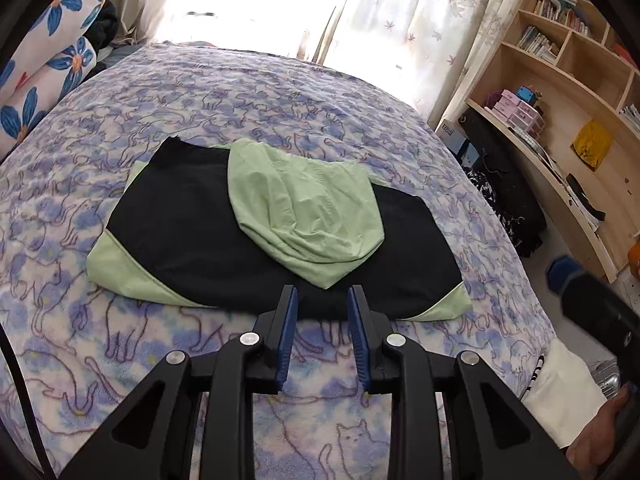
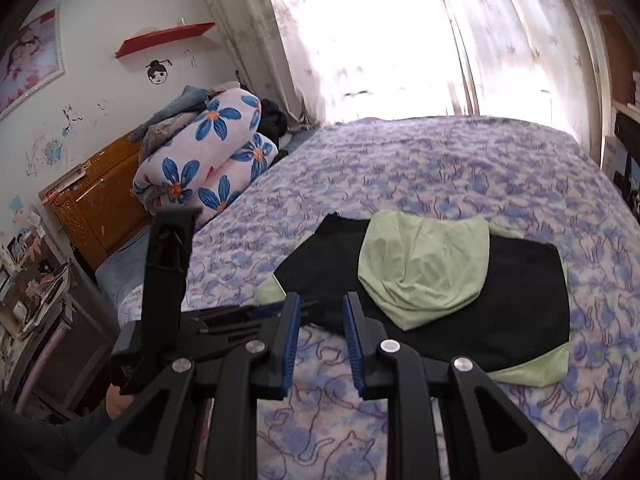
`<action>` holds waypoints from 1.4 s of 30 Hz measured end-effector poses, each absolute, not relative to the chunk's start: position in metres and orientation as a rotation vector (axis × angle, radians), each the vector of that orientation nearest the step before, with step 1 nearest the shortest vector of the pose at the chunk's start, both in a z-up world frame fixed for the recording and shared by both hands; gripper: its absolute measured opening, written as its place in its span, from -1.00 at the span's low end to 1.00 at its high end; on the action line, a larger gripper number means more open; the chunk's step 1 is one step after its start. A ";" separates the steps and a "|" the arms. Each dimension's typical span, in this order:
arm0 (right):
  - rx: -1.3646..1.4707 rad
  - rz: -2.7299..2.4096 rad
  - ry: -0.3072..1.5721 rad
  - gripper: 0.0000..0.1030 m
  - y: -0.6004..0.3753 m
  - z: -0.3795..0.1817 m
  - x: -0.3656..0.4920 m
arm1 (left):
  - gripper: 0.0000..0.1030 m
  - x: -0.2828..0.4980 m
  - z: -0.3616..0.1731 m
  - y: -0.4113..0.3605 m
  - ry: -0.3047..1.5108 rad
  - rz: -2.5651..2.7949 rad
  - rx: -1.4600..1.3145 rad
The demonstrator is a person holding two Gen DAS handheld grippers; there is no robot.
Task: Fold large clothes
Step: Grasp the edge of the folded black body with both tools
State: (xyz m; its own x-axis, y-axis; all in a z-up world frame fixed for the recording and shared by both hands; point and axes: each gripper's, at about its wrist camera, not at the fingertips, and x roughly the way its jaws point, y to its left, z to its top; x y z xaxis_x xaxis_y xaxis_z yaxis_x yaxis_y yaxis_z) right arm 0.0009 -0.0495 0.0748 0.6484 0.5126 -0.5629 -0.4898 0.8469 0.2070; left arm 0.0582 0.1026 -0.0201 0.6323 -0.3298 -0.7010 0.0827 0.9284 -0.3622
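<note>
On the bed (image 1: 360,92), the folded black-and-green garment (image 1: 192,240) lies at twelve o'clock of both empty, slightly parted hand-held grippers: left (image 1: 322,296), right (image 2: 320,302); pinching both near corners together would likely fold evenly.

The folded garment (image 1: 208,240) lies on the bed (image 1: 280,96), its hood (image 1: 304,208) on top. A rolled quilt (image 2: 208,152) sits beyond the garment at the headboard (image 2: 100,196); shelves (image 1: 568,80) stand beside the bed.

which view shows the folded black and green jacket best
The left wrist view: the folded black and light green jacket lies whole and centred. In the right wrist view gripper fingers cover its near left part.
</note>
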 end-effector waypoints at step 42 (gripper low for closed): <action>0.112 0.404 0.761 -0.57 -0.017 -0.098 0.142 | -0.13 0.113 -0.222 0.233 0.884 -0.289 -1.122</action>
